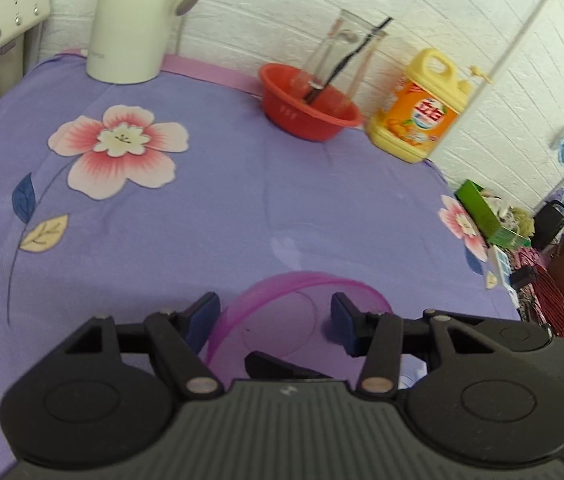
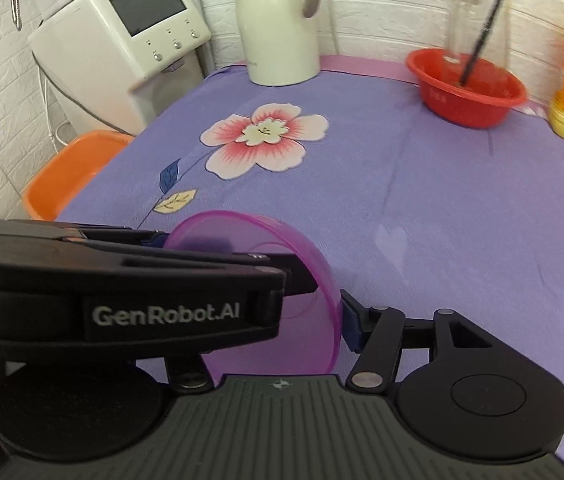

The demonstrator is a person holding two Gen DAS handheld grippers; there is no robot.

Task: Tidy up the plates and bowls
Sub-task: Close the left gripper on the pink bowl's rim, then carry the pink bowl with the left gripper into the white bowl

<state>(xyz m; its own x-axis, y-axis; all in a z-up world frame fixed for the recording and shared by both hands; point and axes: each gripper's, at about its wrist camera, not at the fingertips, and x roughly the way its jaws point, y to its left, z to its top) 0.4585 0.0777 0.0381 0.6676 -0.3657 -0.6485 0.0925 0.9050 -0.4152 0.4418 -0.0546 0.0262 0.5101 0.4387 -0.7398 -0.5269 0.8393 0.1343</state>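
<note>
A translucent purple bowl (image 1: 282,320) lies between the fingers of my left gripper (image 1: 276,314), whose jaws stand apart around it. In the right wrist view the same bowl (image 2: 274,264) is tilted on edge. My left gripper's body (image 2: 122,280) crosses in front of it, with a finger reaching inside. My right gripper (image 2: 282,316) is at the bowl's rim, its right finger (image 2: 352,324) touching the outside; its left finger is hidden. A red bowl (image 1: 308,106) with a clear pitcher in it stands at the back; it also shows in the right wrist view (image 2: 468,88).
A purple flowered cloth (image 1: 202,220) covers the table. A white kettle (image 1: 134,20) and a yellow detergent jug (image 1: 420,108) stand along the back wall. A white appliance (image 2: 122,32) and an orange basin (image 2: 70,172) are off the left edge. Clutter (image 1: 522,248) lies off the right edge.
</note>
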